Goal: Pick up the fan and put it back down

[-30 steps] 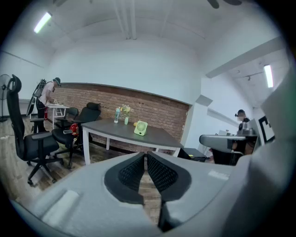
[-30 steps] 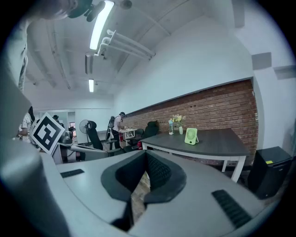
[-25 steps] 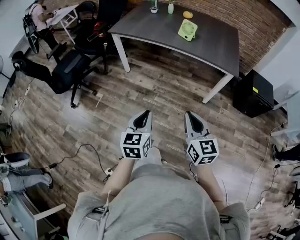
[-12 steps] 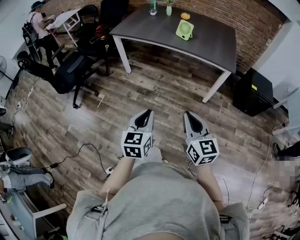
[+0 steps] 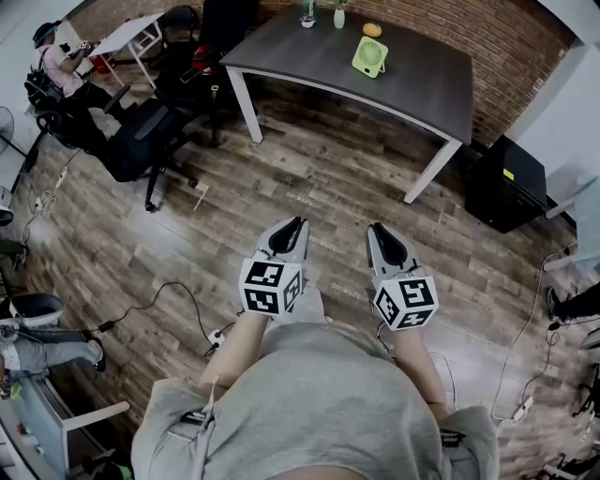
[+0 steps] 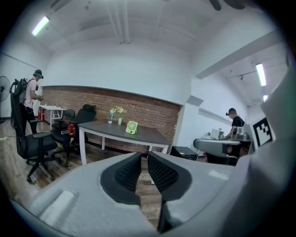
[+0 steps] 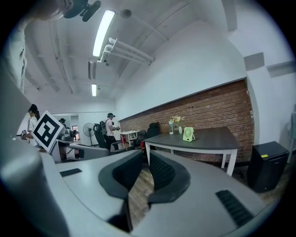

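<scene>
A small light-green fan (image 5: 369,56) stands upright on the far part of a dark grey table (image 5: 422,84), well ahead of both grippers. It also shows in the left gripper view as the fan (image 6: 132,127) and in the right gripper view as the fan (image 7: 188,134). My left gripper (image 5: 294,225) and right gripper (image 5: 375,230) are held side by side over the wooden floor, pointing towards the table. The jaws of the left gripper (image 6: 144,155) and of the right gripper (image 7: 145,155) are opening, a narrow gap apart, with nothing between them.
Black office chairs (image 5: 141,141) stand left of the table, near a person (image 5: 52,66) by a white desk. A black cabinet (image 5: 506,187) sits right of the table. Cables (image 5: 178,300) trail across the floor. A bottle, a vase (image 5: 338,17) and an orange object (image 5: 373,29) stand behind the fan.
The table and fan have drawn slightly nearer in the head view. Both grippers keep their side-by-side place. The person at the back left has shifted further left.
</scene>
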Demonstrator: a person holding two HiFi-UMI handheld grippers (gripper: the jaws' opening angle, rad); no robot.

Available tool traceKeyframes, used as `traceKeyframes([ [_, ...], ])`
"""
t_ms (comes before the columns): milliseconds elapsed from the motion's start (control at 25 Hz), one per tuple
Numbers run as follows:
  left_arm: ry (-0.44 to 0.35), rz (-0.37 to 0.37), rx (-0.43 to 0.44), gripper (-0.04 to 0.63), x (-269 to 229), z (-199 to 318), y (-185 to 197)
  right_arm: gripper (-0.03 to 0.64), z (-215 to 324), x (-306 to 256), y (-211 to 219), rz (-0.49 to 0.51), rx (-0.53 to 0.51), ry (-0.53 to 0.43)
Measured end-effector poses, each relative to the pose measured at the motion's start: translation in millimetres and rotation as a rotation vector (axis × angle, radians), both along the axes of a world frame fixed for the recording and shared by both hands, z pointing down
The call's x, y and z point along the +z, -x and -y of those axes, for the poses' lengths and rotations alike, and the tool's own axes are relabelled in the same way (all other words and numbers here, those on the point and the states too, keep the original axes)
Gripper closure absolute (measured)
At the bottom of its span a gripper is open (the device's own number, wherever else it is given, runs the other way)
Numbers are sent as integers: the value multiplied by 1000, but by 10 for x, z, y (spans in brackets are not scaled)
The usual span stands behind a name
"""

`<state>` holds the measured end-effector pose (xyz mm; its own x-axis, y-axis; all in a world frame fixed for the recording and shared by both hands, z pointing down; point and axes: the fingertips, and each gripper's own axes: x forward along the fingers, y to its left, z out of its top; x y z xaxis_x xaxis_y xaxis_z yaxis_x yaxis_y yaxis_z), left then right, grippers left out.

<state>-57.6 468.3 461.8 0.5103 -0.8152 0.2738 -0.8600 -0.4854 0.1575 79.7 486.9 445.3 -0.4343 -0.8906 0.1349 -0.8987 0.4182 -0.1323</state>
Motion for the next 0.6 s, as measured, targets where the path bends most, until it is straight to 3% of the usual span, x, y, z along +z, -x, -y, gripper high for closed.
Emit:
traceKeyframes([
  [400, 2, -10, 15, 481, -6, 87, -7, 469, 103, 28, 30, 12, -18, 12],
  [600, -1, -30, 8, 474, -10, 308, -17, 417, 318, 78, 29, 20, -24, 29],
])
